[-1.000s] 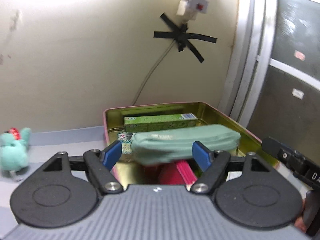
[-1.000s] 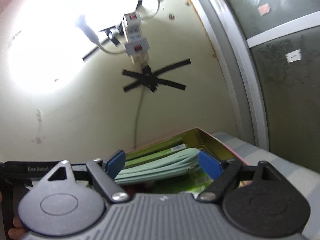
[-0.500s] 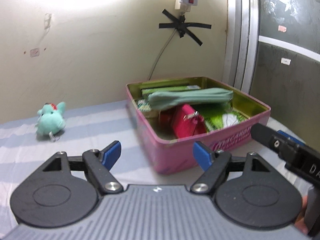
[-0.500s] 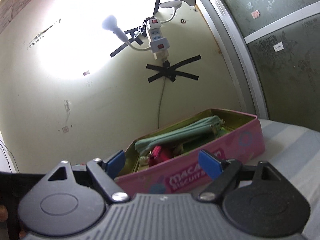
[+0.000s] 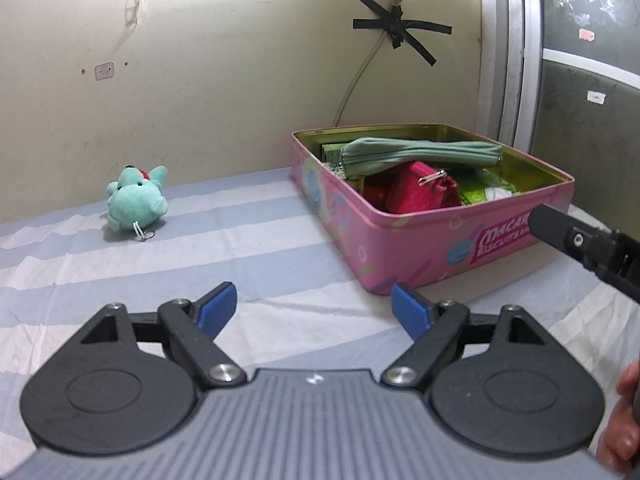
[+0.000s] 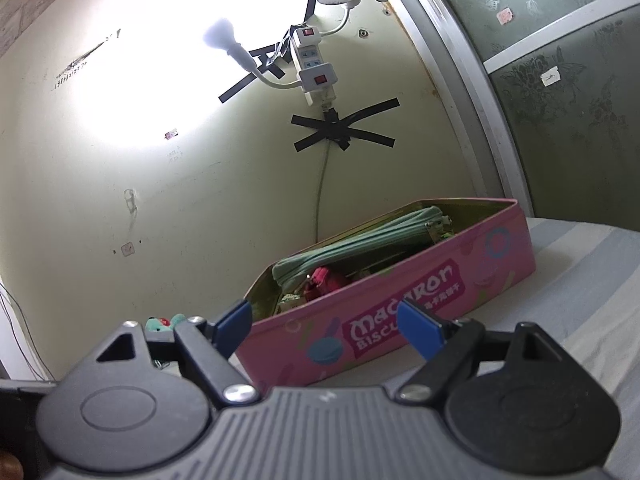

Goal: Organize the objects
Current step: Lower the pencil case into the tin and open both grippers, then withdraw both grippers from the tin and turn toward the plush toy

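A: From the left wrist, what does the pink tin [image 5: 420, 248] hold?

B: A green zip pouch [image 5: 420, 154] lies across the top, over a red purse [image 5: 420, 194] and green packets [image 5: 486, 194]. What sits under them is hidden. The tin stands at the far right of the striped cloth [image 5: 240, 248], by the wall.

A: And the left gripper [image 5: 314, 310]?

B: Its jaws have just been opening and stand wide apart with nothing between them. The tin lies beyond its right finger, apart from it. A teal plush toy [image 5: 136, 204] lies well off at the far left. A black bar, cut off at the right edge, crosses the tin's label.

A: From the right wrist?

B: The same tin [image 6: 400, 312], seen low from the side, so only the pouch [image 6: 360, 248] and a bit of the red purse [image 6: 326, 278] show over the rim. The right gripper [image 6: 326, 326] is spread and empty, the tin's near wall just behind both fingertips. The plush toy [image 6: 164, 323] peeks out behind the left finger, mostly hidden.
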Demonstrator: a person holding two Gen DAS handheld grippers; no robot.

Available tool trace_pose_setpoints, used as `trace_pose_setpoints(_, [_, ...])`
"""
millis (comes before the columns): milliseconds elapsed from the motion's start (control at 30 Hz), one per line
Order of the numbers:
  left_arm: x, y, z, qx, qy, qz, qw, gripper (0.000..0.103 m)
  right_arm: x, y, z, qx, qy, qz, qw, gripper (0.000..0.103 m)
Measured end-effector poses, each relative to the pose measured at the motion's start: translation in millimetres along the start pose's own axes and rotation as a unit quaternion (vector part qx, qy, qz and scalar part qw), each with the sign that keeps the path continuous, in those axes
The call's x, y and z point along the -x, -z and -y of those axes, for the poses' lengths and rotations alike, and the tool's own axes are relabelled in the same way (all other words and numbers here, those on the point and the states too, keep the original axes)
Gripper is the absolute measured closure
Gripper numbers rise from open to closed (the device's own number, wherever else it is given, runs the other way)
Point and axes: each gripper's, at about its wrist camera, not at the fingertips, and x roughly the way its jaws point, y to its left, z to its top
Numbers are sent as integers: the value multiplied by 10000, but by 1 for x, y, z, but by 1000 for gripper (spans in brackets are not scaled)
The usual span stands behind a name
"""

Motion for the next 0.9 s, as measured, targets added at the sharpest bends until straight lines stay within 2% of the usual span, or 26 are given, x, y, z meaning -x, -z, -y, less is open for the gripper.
trace_pose_setpoints(100, [-2, 4, 0, -79, -46, 36, 10000, 15, -6, 9, 3, 8, 79, -92, 9999, 22])
trace_pose_setpoints(167, [-5, 5, 0, -112, -59, 40, 9999, 14, -2, 7, 5, -41, 3, 66, 10000, 22])
trace_pose_setpoints(533, [-13, 8, -1, -166, -72, 0, 9998, 14, -4, 7, 9, -168, -46, -5, 9998, 22])
trace_pose_setpoints(900, [-16, 11, -42, 83, -292, -35, 9995, 14, -8, 8, 3, -12, 116, -70, 9999, 22])
